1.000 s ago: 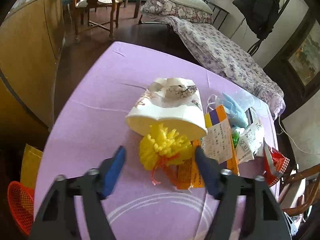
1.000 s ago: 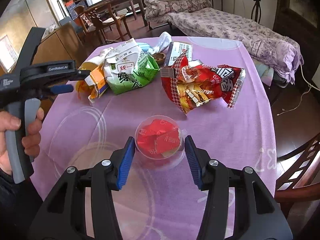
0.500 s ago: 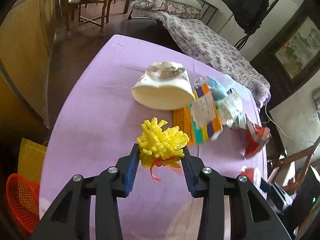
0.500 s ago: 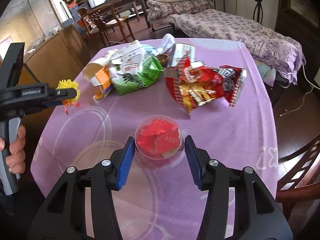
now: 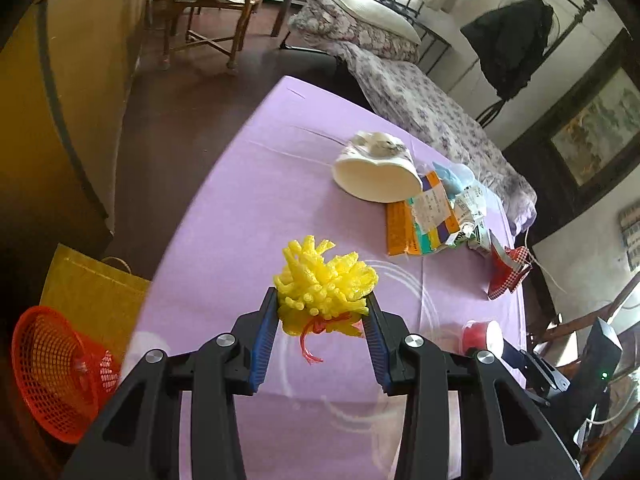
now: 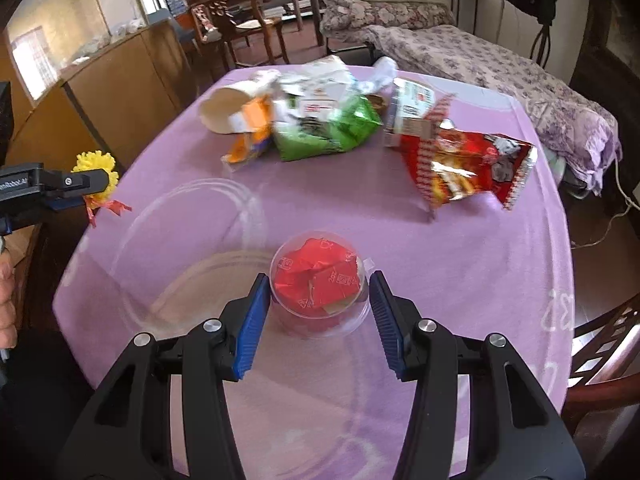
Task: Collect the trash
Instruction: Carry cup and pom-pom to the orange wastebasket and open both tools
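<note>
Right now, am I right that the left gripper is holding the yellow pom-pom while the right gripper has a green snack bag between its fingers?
Not quite. The left gripper does hold the yellow pom-pom, but the right wrist view shows the right gripper straddling a clear plastic cup of red wrappers. The green snack bag lies farther back on the purple tablecloth.

my left claw (image 5: pixel 322 316): was open around the yellow foam pom-pom (image 5: pixel 326 286), now clamped on it | pom-pom: off the counter (image 5: pixel 240 200), carried away from the paper cup (image 5: pixel 376 176) toward the counter's edge
</note>
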### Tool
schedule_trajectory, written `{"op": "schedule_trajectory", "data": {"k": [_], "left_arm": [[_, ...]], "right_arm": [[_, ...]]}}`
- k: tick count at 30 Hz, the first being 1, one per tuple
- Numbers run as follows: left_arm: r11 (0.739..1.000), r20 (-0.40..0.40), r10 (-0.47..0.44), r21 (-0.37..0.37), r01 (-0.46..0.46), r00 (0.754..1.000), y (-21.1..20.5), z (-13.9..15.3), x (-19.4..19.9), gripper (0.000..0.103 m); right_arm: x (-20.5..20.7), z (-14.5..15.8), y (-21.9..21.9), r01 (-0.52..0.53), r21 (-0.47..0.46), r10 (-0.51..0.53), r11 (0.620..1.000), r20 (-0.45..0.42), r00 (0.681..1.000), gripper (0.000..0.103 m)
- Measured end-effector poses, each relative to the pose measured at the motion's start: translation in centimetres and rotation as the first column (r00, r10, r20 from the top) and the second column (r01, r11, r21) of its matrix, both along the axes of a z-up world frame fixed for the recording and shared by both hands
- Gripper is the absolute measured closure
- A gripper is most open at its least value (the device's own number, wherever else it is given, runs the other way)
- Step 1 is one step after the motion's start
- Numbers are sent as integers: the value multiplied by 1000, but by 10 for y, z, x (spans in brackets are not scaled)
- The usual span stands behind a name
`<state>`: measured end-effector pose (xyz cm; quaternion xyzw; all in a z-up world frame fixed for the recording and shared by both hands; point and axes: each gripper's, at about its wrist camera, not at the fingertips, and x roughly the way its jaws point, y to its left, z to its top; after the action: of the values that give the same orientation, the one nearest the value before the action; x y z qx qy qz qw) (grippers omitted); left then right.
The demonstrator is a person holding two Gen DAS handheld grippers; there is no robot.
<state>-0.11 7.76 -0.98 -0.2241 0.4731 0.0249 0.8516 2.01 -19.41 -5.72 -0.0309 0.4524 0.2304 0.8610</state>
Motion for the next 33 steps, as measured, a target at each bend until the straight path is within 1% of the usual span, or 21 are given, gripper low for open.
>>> {"op": "schedule_trajectory", "data": {"k": [5,8,10,14,17,18,22,24,27,30,33], "left_arm": [[999,26,40,5,-40,999,26,11,-31,62],[997,38,75,8,-76,996,45,19,-50,62],[995,51,104,1,-104,993,59,24,-64,62],[988,71,157,-9,-157,985,88,30,-91,62],[978,68,207,-25,-206,976,110,27,-112,62],[975,64,223,-28,-222,973,118,25,-120,62],[953,36,302,-37,-300,953,155,14,-150,62],[941,17,338,-33,-337,941,173,6,-164,62],[920,-15,392,-24,-392,920,201,-4,-184,62],[902,-34,430,-29,-431,902,221,-13,-200,62],[883,-55,466,-33,-468,883,238,-22,-214,62]], "right_arm": [[-23,17,32,-93,14,92,996,35,995,52],[-38,24,57,-148,35,147,988,26,989,52],[-46,31,74,-187,50,186,981,26,982,52],[-62,53,116,-284,58,281,957,51,958,52],[-73,68,150,-363,59,360,930,62,931,52],[-79,73,167,-399,61,395,915,63,916,52],[-96,83,214,-492,55,489,869,53,870,52],[-107,82,241,-539,42,538,841,36,842,52],[-121,80,271,-590,22,589,807,16,808,52],[-131,72,301,-631,-8,630,776,-21,776,52],[-139,61,334,-669,-41,665,742,-78,743,52]]}}
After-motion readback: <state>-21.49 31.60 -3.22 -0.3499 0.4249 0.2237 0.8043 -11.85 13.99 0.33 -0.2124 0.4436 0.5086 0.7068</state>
